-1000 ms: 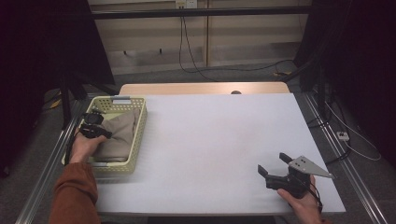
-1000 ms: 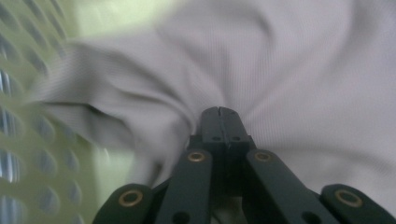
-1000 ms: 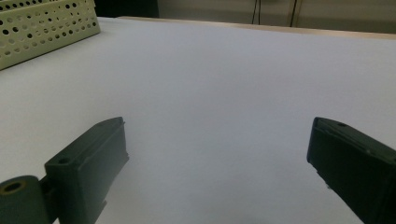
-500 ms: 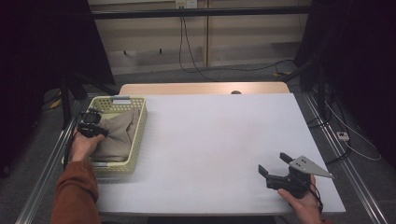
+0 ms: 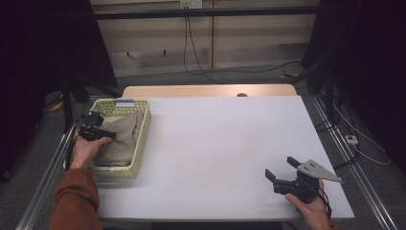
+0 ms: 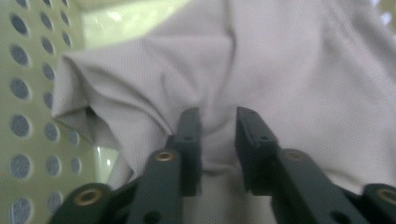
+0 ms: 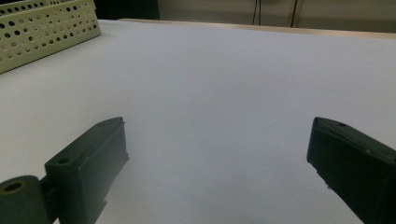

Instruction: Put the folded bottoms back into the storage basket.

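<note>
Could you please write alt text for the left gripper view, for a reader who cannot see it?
The left tool presses its two black jaws, a narrow gap apart, into a fold of crumpled beige cloth. The cloth lies inside a pale yellow-green basket whose perforated wall runs down the left edge.

Loads of open table, the only tight spot is the basket

My left gripper is down in the basket at the table's left edge, jaws nearly together with a fold of the beige cloth between them, the perforated wall close on one side. My right gripper, jaws wide, sits near the front right corner with bare surface from it all the way across to the basket.
</note>
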The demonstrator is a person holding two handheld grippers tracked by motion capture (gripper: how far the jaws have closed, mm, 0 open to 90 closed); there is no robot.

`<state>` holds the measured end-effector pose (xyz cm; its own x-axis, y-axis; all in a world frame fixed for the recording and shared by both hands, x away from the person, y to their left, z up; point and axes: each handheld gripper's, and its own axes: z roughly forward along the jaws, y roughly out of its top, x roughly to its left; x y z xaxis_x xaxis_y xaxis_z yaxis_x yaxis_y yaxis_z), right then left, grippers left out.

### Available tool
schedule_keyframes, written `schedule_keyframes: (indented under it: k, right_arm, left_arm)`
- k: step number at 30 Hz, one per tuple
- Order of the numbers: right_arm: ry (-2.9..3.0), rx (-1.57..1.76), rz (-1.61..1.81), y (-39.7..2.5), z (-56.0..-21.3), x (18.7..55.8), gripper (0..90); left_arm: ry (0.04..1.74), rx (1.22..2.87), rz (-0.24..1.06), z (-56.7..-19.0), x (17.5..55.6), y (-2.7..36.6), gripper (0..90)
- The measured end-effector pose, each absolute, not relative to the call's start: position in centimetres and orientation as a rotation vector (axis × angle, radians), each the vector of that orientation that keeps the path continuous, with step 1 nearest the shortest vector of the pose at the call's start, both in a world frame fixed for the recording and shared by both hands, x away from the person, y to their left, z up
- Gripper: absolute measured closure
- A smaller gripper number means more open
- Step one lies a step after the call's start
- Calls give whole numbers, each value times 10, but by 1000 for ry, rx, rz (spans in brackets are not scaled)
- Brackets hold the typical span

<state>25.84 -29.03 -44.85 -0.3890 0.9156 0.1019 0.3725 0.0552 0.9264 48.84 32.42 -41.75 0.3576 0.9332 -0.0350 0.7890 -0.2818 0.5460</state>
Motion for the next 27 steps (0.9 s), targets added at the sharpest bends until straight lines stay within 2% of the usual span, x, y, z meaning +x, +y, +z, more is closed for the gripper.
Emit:
schedule_keyframes:
  k: [5,10,13,15,17,21,24,27]
  right_arm:
    - [1805,1290,1326,-292,-449,259,45]
    - [1804,1292,1329,-291,-449,259,45]
    - [1804,1298,1329,-292,-449,259,45]
    - [1802,1297,1331,-292,-449,259,45]
    - [1803,1297,1334,-293,-449,260,44]
    - [1805,1292,1335,-292,-449,260,44]
    - [1805,1297,1331,-293,-449,260,45]
    - [1800,1294,1326,-292,-449,260,44]
  left_arm:
    - [1412,2149,468,-411,484,317,562]
    - [1389,2117,554,-405,480,310,346]
    - [1389,2084,586,-400,478,310,288]
    - [1399,2044,603,-397,476,310,202]
    - [1360,2026,614,-395,475,310,180]
    - [1347,1983,596,-393,473,309,80]
    - [1348,1956,571,-392,471,311,62]
    - [1336,1902,601,-391,464,314,58]
